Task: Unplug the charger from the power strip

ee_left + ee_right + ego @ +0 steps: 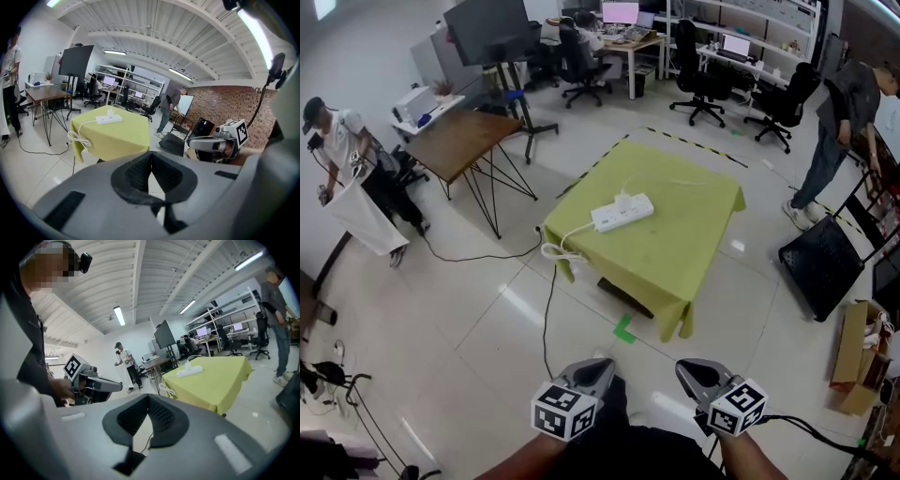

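Table (694, 253), green-clothed, on tiled floor (478, 309), well ahead of left gripper (601, 365) and right gripper (685, 367), both with jaws together, empty; power strip (622, 214) on top, charger (624, 199) plugged in. Desks (469, 141), office chairs (698, 80), bystanders (347, 178) beyond.

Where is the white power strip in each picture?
Head view: the power strip is just above the middle.
Left gripper view: upper left, small and far away.
Right gripper view: right of the middle.
Shared landmark: the yellow-green tablecloth under it, visible in all three.
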The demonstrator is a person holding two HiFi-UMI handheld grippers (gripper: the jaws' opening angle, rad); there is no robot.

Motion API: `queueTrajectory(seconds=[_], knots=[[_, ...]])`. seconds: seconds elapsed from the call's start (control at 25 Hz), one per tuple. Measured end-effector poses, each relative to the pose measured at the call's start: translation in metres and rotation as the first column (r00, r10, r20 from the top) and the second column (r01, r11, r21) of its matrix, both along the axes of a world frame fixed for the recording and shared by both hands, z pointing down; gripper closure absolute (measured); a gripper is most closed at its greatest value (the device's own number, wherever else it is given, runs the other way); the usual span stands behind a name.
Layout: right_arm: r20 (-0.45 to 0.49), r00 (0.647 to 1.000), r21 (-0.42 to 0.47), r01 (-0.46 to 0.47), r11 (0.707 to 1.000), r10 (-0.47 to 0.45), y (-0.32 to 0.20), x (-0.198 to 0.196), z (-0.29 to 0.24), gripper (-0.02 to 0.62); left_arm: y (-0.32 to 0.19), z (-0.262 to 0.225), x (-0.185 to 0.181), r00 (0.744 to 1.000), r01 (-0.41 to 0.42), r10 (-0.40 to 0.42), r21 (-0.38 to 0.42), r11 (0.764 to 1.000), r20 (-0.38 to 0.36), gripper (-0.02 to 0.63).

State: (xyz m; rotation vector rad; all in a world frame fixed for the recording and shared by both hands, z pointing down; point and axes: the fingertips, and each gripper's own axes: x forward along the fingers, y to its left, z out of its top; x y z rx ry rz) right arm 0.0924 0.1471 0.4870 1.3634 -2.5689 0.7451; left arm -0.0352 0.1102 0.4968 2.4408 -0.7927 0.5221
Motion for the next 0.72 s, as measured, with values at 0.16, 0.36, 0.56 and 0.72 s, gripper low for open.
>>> queueTrajectory(seconds=[0.16,0.36,0.56,0.72], knots=[[-0.017,1.0,-0.031,-0.006,0.999,0.005,-0.053,0.006,0.008,0.592,-0.058,0.006,0.009,1.0,-0.013,0.013,-0.024,1.0,-0.013,0.6],[-0.078,0.997,-0.052,-0.018,0.998,0.014,-0.137,0.012,0.005,0.592,-0.154,0.003,0.012,0.999,-0.021,0.019,-0.024,1.0,-0.046,0.599],[-0.137,0.989,-0.064,-0.071,0.995,0.062,-0.214,0.02,0.01,0.591,-0.237,0.005,0.012,0.996,-0.043,0.042,-0.015,0.999,-0.075,0.599],[-0.173,0.978,-0.015,-0.123,0.992,0.118,-0.275,0.022,0.013,0.55,-0.287,0.017,0.009,0.996,-0.056,0.054,-0.014,0.998,-0.074,0.599]])
